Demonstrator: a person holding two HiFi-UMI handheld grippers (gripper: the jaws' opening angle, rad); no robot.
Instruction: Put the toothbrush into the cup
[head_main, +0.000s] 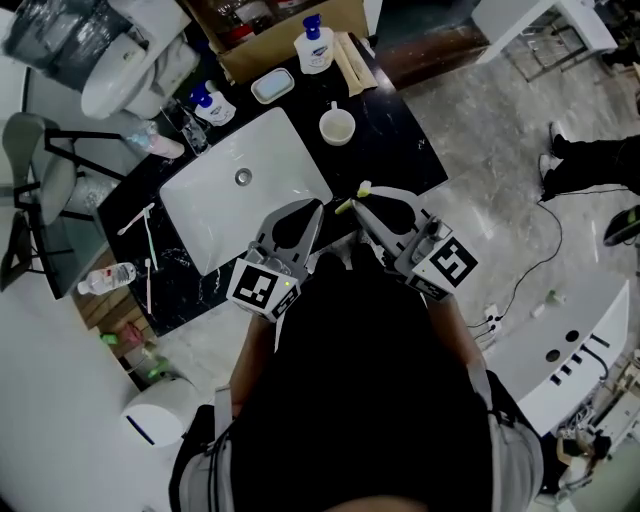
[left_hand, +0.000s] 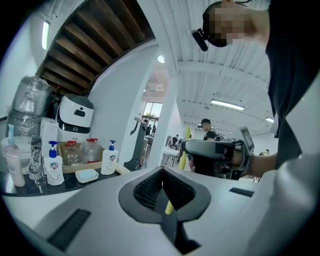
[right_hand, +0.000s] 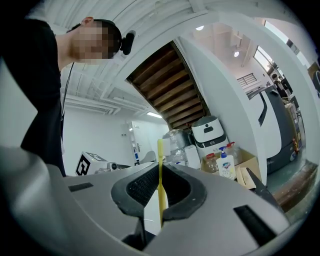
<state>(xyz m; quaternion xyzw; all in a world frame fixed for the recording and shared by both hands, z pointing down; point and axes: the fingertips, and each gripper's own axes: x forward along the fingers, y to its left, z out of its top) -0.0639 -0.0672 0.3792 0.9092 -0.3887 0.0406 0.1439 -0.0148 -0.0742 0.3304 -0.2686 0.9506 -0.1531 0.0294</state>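
Black counter with sink: toothbrush pinched crosswise in right gripper, ends free, likely for lowering into cup, well apart; left gripper closed, idle beside.

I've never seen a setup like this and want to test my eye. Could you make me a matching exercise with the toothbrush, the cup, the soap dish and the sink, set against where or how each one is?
Things:
1. toothbrush
2. cup
3. soap dish
4. sink

Places and states:
a. set into the black counter
b. pale blue, behind the sink
c. yellow, clamped in the right hand-held gripper
d. white, standing on the counter past the sink's far right corner

Pairs: 1-c, 2-d, 3-b, 4-a
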